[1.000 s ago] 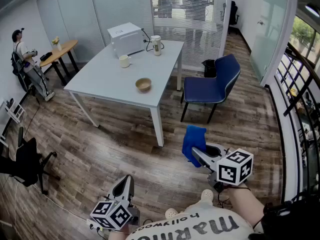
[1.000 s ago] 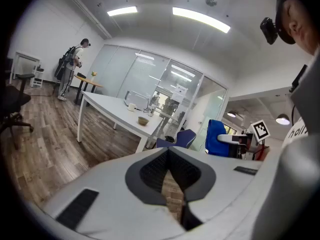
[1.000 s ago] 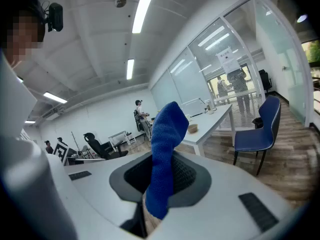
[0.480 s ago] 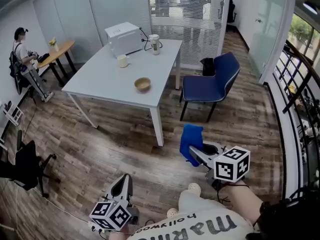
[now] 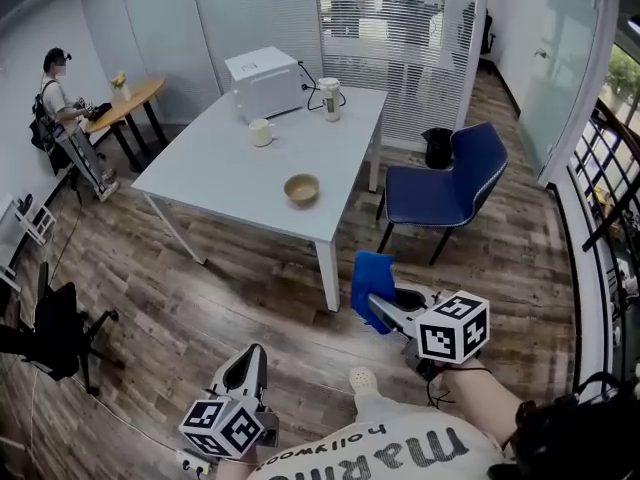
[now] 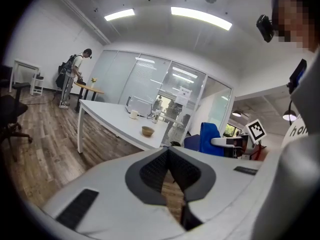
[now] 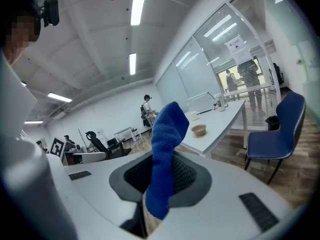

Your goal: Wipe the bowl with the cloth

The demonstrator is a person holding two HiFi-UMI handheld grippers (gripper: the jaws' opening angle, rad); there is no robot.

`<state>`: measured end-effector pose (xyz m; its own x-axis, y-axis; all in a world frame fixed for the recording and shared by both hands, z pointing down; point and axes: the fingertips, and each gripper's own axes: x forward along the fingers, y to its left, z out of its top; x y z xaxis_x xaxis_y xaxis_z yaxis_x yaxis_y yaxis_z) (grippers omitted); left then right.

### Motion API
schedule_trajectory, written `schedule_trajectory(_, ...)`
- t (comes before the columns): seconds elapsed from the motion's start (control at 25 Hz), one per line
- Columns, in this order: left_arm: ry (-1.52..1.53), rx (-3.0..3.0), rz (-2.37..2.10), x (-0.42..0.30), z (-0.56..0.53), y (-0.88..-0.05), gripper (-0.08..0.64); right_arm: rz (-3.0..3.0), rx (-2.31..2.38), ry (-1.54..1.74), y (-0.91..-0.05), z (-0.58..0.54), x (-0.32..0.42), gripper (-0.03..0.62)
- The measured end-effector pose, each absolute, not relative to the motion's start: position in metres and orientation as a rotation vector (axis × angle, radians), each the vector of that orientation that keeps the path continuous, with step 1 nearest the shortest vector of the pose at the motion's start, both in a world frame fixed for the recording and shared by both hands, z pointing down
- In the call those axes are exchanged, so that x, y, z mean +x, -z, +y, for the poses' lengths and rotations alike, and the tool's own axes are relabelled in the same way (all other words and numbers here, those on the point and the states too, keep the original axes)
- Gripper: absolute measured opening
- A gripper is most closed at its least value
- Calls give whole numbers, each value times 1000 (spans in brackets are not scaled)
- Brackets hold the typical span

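A small tan bowl stands near the front right of the white table; it also shows far off in the left gripper view and the right gripper view. My right gripper is shut on a blue cloth, which sticks up from between its pads. It hovers over the floor, short of the table's near corner. My left gripper is lower left, shut, nothing between its jaws.
On the table stand a white mug, a white box-like appliance and a jug. A blue chair sits right of the table. A person stands far left by a round table; a black office chair is at left.
Both grippers have moved forward toward the table, which now looks nearer and further right in the head view. The blue cloth stays clamped in the right gripper.
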<state>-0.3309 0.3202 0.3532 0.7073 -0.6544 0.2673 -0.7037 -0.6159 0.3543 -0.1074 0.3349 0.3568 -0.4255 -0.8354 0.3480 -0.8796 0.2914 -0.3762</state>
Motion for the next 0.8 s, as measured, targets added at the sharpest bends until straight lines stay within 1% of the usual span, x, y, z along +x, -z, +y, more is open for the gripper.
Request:
schedule_trajectory(0.4,-97,2506,-1093,-262,208,-332,23,-2528,1513,-716,-338,207,-60,64)
schedule_trajectory(0.64,-50,2475,-1109,-231,167,-340,23,-2549,1489,-723,-344,160,-29,64)
schedule_trajectory(0.8,-81,2472,-1128,-214,152,-350,23,-2549,1480,-767,-356,141,-12,64)
